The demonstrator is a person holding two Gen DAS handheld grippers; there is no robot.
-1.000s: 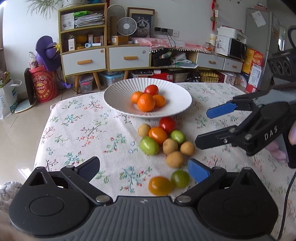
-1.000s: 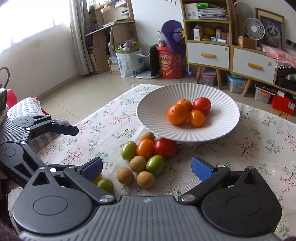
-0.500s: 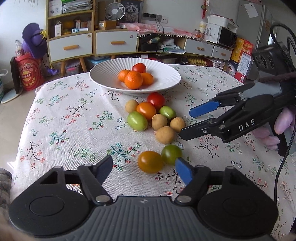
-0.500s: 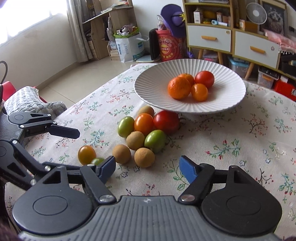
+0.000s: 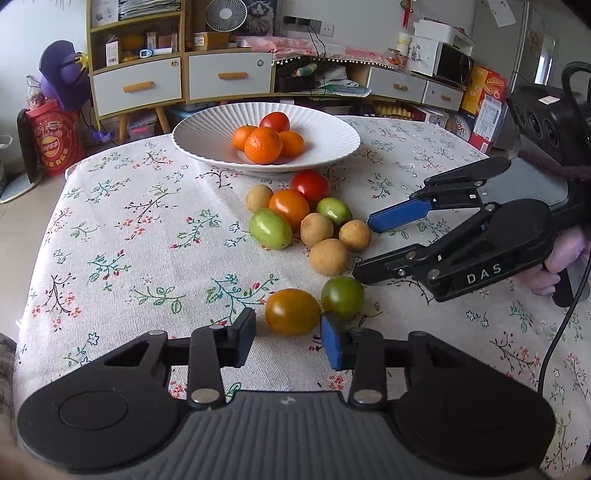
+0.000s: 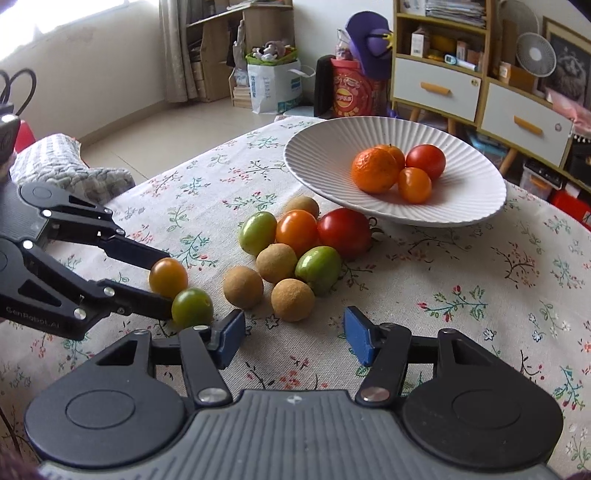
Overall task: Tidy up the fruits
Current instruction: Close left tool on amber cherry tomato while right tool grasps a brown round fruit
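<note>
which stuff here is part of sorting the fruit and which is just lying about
Part of the job:
- white ribbed plate holding oranges and a red tomato
- loose cluster of tomatoes and brown longans on the floral tablecloth
- amber tomato, between the open left tool

Just lying about:
- white desk fan
- red snack tub

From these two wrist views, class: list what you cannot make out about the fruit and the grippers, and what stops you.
1. Left wrist view: whether the left gripper touches the orange-yellow tomato; its fingers sit just short of it.
2. Right wrist view: the underside of the red tomato, tucked under the white plate rim.
3. Left wrist view: the rear tangerine, partly hidden by the front tangerine.
4. Right wrist view: the left gripper's body, cut off by the left edge.
</note>
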